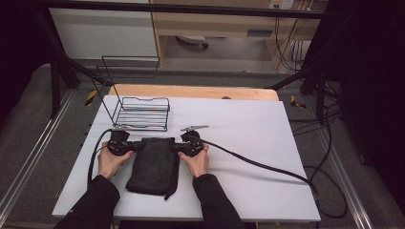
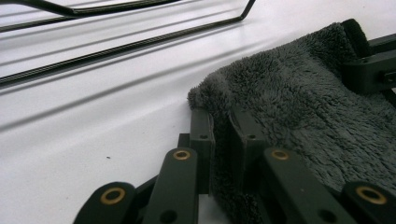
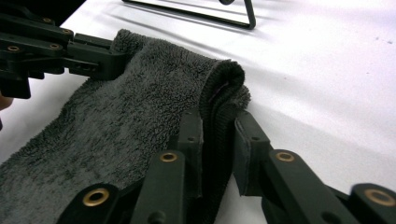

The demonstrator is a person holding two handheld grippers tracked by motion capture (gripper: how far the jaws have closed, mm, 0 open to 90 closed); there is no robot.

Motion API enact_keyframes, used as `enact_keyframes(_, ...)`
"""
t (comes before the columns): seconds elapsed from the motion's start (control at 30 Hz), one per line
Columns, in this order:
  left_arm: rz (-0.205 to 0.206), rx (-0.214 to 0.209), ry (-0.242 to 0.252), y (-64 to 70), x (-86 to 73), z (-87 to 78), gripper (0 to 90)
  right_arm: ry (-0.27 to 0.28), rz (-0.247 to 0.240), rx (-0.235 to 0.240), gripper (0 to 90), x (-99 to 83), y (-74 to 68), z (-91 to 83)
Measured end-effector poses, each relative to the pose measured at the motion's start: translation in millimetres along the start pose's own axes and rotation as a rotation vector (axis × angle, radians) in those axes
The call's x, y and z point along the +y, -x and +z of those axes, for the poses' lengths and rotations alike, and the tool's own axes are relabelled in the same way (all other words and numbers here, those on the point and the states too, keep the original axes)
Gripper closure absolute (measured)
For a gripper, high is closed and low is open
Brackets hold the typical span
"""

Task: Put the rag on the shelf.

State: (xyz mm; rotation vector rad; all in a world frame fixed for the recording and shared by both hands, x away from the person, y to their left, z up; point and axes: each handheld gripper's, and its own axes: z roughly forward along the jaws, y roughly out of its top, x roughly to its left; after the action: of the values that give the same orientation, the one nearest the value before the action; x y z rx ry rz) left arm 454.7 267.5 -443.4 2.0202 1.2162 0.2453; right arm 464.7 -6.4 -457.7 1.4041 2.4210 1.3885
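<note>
Jaws of the left gripper (image 2: pixel 222 135) and right gripper (image 3: pixel 219 135) each pinch a far corner of one dark towel (image 1: pixel 154 164), seemingly folded, lying on the white table (image 1: pixel 248 143). One wire rack (image 1: pixel 142 113) stands beyond; grey floor surrounds.

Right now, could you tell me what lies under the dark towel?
The folded towel rests on the white table sheet. Whatever else may lie beneath it is covered.

The light came from above and made the white table (image 1: pixel 248 143) bright, almost glaring. The room's edges were very dark. The wire rack (image 1: pixel 143 113) cast thin soft shadows. Up close, the black jaws looked blurry, and far things did too.
</note>
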Motion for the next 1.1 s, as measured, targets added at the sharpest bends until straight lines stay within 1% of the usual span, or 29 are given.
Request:
enact_keyframes(0.17, 0.017, -0.01, 0.034, -0.3, 0.5, -9.4, 81.6, 0.016, 0.0, 0.006, 78.2, 0.8, -2.3, -3.5)
enact_keyframes(0.2, 0.016, -0.014, 0.045, 0.3, 0.7, -12.2, 81.8, 0.03, -0.008, 0.01, 78.4, 1.6, -3.7, -5.7)
enact_keyframes(0.23, 0.026, -0.017, 0.066, 1.9, 1.1, -16.7, 81.8, 0.035, -0.011, 0.012, 78.4, 2.0, -4.4, -6.8)
enact_keyframes(0.27, 0.026, -0.017, 0.066, 1.9, 1.1, -16.7, 81.9, 0.043, -0.013, 0.016, 78.5, 2.5, -5.5, -8.3)
enact_keyframes(0.47, 0.065, -0.015, 0.11, 9.4, 3.0, -30.3, 82.1, 0.088, -0.035, 0.032, 78.6, 4.7, -13.3, -19.1)
enact_keyframes(0.77, 0.103, -0.023, 0.166, 18.9, 5.8, -50.3, 82.1, 0.143, -0.076, 0.044, 78.5, 6.2, -23.3, -33.7)
enact_keyframes(0.8, 0.107, -0.026, 0.177, 20.8, 5.3, -55.3, 82.1, 0.151, -0.079, 0.049, 78.5, 6.5, -24.3, -35.1)
enact_keyframes(0.83, 0.107, -0.026, 0.177, 20.8, 5.3, -55.3, 82.1, 0.156, -0.079, 0.054, 78.6, 6.9, -25.4, -36.7)
enact_keyframes(1.0, 0.101, -0.031, 0.208, 23.9, 6.0, -67.8, 82.2, 0.179, -0.086, 0.074, 78.6, 9.4, -30.4, -45.8)
enact_keyframes(1.1, 0.111, -0.029, 0.224, 27.0, 7.8, -73.6, 82.2, 0.194, -0.097, 0.076, 78.6, 11.8, -32.5, -51.0)
